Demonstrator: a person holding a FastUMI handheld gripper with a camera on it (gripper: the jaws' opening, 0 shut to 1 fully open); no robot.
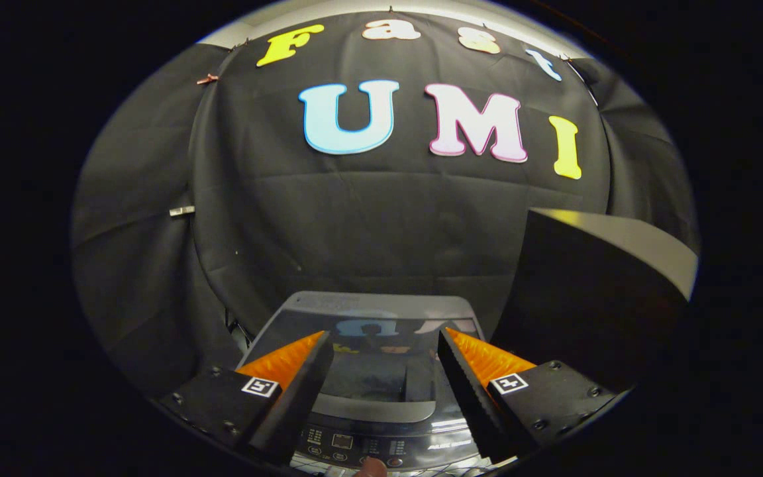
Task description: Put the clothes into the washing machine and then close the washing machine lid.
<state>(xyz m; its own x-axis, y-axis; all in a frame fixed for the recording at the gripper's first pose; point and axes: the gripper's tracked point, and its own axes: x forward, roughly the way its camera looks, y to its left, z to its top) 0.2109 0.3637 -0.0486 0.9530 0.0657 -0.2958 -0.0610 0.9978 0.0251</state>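
Washing machine (pixel 381 397): small top-loader, directly below and just ahead of the tongs, against the booth's black cloth wall.
Lid (pixel 368 331): glossy dark panel, lying flat over the tub, apparently closed.
Control panel (pixel 368 447): strip of buttons along the near edge, beneath the fingertips.
Tongs (pixel 385 364): spread apart, pinching nothing, hovering above the lid.
Clothes: none in sight; whether inside the tub, cannot tell.
Dark box (pixel 593 291): bulky shape just right of the machine, identity unclear.
Progress: judging by the flat lid and empty tongs, either finished or not yet begun.
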